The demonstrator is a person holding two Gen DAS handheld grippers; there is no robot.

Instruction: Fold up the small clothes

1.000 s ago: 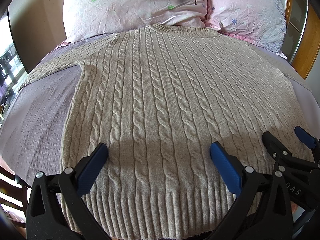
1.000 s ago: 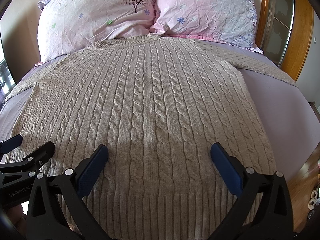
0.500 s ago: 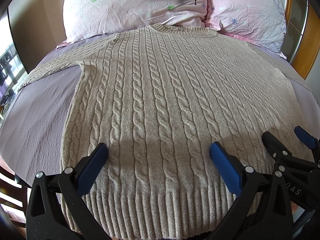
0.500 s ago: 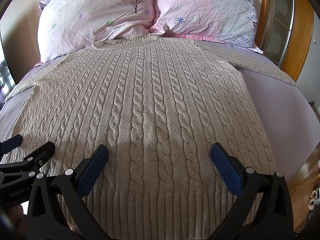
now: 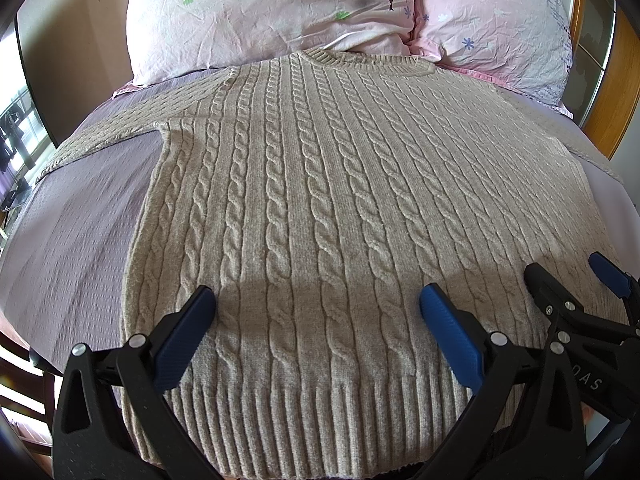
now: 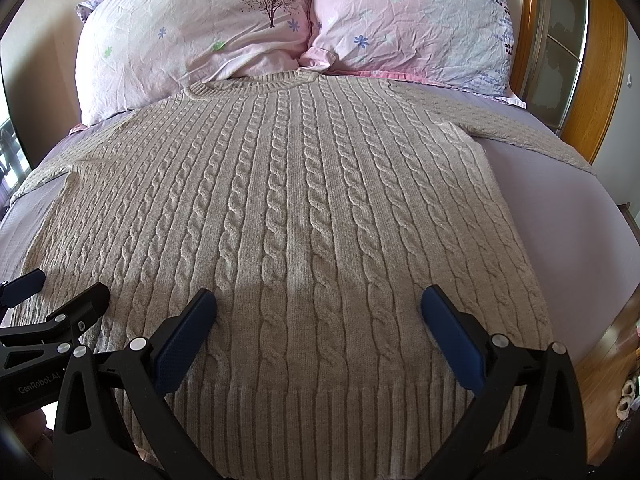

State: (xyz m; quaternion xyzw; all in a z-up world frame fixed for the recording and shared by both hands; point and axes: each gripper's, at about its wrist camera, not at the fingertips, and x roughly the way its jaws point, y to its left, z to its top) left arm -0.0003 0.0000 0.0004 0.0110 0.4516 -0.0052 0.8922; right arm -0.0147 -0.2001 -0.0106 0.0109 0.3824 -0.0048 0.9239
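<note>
A beige cable-knit sweater (image 5: 320, 200) lies flat on the bed, front up, collar toward the pillows, ribbed hem nearest me; it also shows in the right wrist view (image 6: 288, 208). Both sleeves spread out to the sides. My left gripper (image 5: 316, 308) is open and empty, hovering over the hem's left half. My right gripper (image 6: 318, 308) is open and empty over the hem's right half. The right gripper also shows at the right edge of the left wrist view (image 5: 568, 280), and the left gripper at the left edge of the right wrist view (image 6: 60, 292).
Two pink floral pillows (image 5: 272, 12) (image 6: 408, 20) lie at the head of the bed. A lilac bedsheet (image 5: 72, 232) covers the mattress. A wooden headboard and cabinet (image 6: 600, 60) stand at the right. Wooden floor and slippers (image 6: 628, 396) lie beyond the bed's right edge.
</note>
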